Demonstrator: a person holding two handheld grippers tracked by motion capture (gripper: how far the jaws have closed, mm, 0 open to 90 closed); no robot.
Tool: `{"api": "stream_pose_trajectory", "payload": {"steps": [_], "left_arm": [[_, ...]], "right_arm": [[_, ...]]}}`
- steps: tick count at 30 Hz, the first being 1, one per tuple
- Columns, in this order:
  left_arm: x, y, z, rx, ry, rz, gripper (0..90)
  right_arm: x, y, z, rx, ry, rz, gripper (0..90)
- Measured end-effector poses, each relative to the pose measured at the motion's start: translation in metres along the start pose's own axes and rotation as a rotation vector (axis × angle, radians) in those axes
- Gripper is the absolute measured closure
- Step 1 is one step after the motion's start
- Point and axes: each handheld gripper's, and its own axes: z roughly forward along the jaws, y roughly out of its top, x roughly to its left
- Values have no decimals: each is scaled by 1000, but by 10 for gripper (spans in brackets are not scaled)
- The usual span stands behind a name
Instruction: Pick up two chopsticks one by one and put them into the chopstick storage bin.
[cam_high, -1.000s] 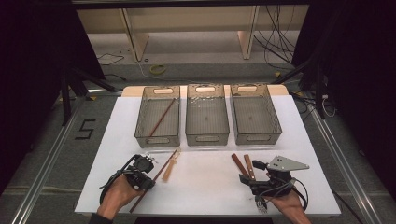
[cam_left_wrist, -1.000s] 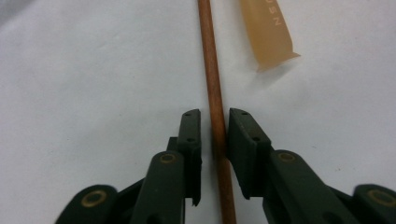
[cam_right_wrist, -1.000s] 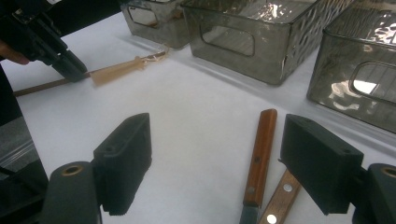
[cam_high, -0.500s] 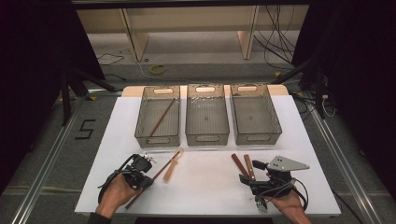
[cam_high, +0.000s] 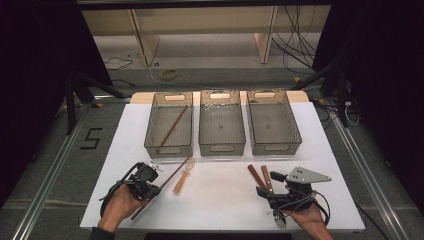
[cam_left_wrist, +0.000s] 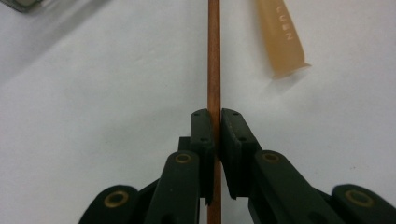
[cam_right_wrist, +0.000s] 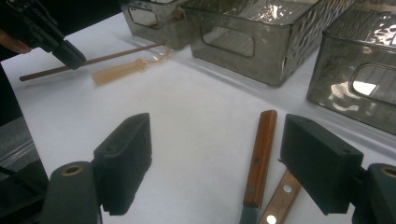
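Three bins behind, utensils in front on the white table (cam_high: 220, 200).

Three clear plastic bins (cam_high: 222, 129) stand side by side at the back; the left one holds a thin brown stick (cam_high: 173, 126). Before it lie a long wooden chopstick (cam_high: 170, 180) and a tan-handled whisk (cam_high: 181, 179); right, two wooden-handled knives (cam_high: 260, 177).

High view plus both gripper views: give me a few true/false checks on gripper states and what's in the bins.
1. The left gripper is shut on the thin brown stick. True.
2. The right gripper is clamped on a knife handle. False: its jaws stand open, and the two wooden-handled knives lie on the table.
3. The left bin holds one brown stick. True.
4. The middle bin holds the tan-handled tool. False: that tool lies on the white table.
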Motion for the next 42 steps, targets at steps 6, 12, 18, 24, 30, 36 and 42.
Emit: {"api": "stream_pose_trajectory", "payload": {"steps": [6, 12, 18, 24, 30, 36, 42], "left_arm": [[1, 1, -7, -28, -2, 5, 834], [2, 3, -16, -69, -20, 3, 834], [3, 6, -23, -105, -41, 5, 834], [4, 10, -30, -163, -48, 9, 834], [11, 15, -31, -204, -58, -5, 834], [16, 21, -35, -234, -74, -17, 833], [21, 30, -40, -268, -79, -17, 833]], "right_arm": [[0, 0, 0, 0, 1, 0, 256], [0, 0, 0, -1, 1, 0, 256], [0, 0, 0, -1, 1, 1, 256], [0, 0, 0, -3, 2, 3, 256], [-1, 0, 0, -1, 2, 5, 256], [-1, 0, 1, 1, 2, 8, 256], [-2, -1, 1, 2, 3, 9, 255]]}}
